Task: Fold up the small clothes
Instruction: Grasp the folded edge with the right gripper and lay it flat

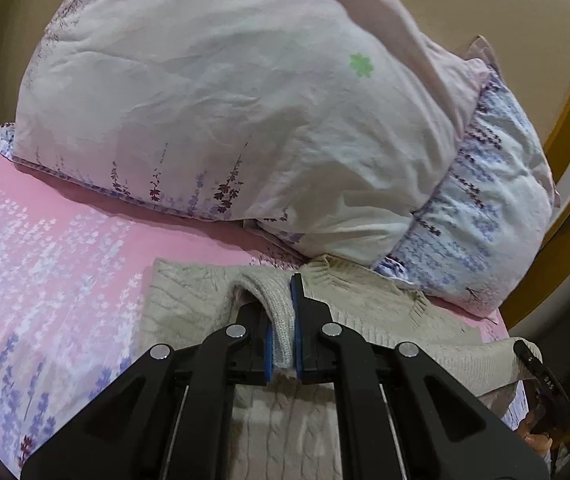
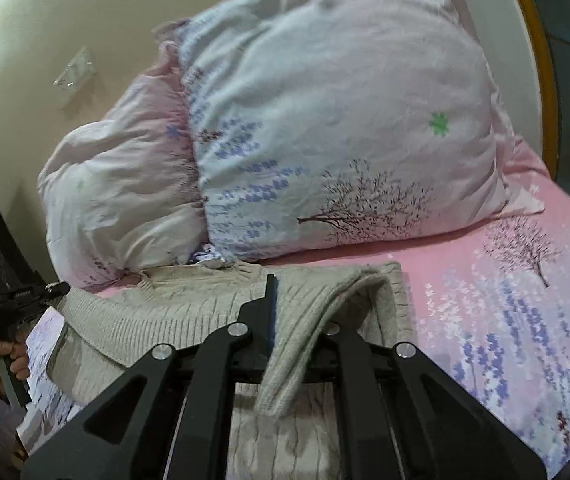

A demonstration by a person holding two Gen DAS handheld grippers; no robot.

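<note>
Beige cable-knit sweater (image 1: 189, 300) lies low in frame on the pink bedsheet (image 1: 45, 240); left gripper (image 1: 291, 292) and right gripper (image 2: 281, 300) each pinch its hem; carry both level, edges aligned.

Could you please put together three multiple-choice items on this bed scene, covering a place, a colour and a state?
1. Where does the sweater lie?
A. On the bed sheet, in front of the pillows
B. On top of the pillows
C. On the floor

2. What colour is the sweater?
A. Navy
B. Beige
C. Red

3. How is the left hand-held gripper?
A. Wide open above the sheet
B. Shut on a fold of the sweater
C. Shut on a pillow corner

Answers: 1 A, the knit is spread on the pink sheet just short of the pillows; 2 B, the cable knit is pale beige in both views; 3 B, knit fabric is pinched between the blue pads.
</note>
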